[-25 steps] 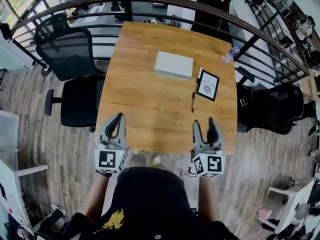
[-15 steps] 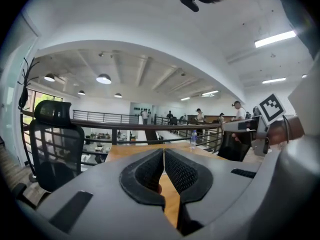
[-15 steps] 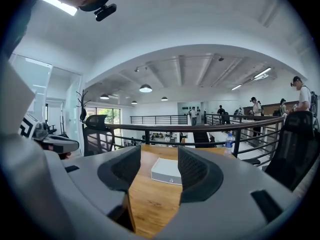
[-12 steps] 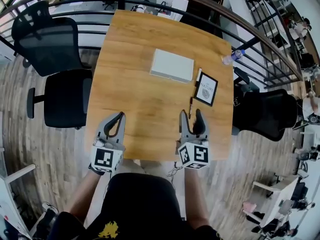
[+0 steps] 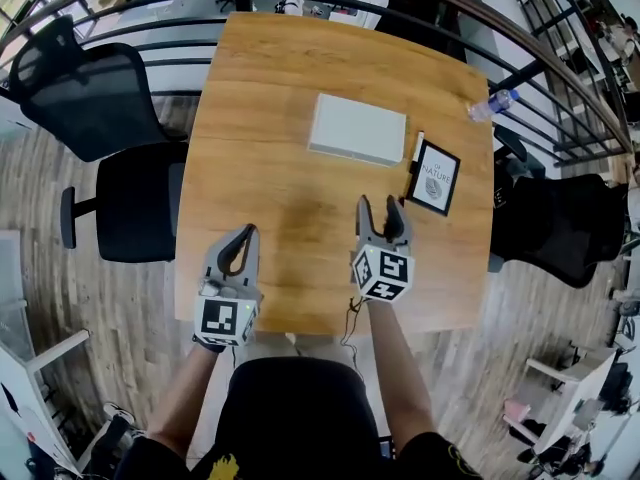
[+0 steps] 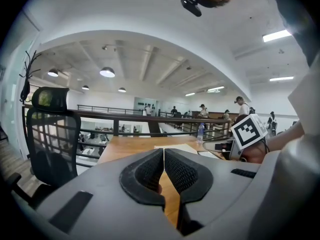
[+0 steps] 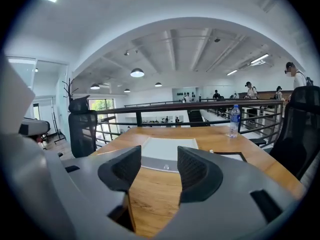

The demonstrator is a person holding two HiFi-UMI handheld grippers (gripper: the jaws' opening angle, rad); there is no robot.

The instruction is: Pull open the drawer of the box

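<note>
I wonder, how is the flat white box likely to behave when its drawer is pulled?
The white box looks low and flat, so it probably won't tip. It simply lies on the smooth wooden table, so it may slide along unless steadied. Its small knob might slip from the jaws.

Was bright all round, ceiling lamps (image 6: 107,72) plus window (image 7: 100,108) daylight. Fisheye bent the edges hard, corners went black, left gripper (image 6: 164,154) looked soft up close.
</note>
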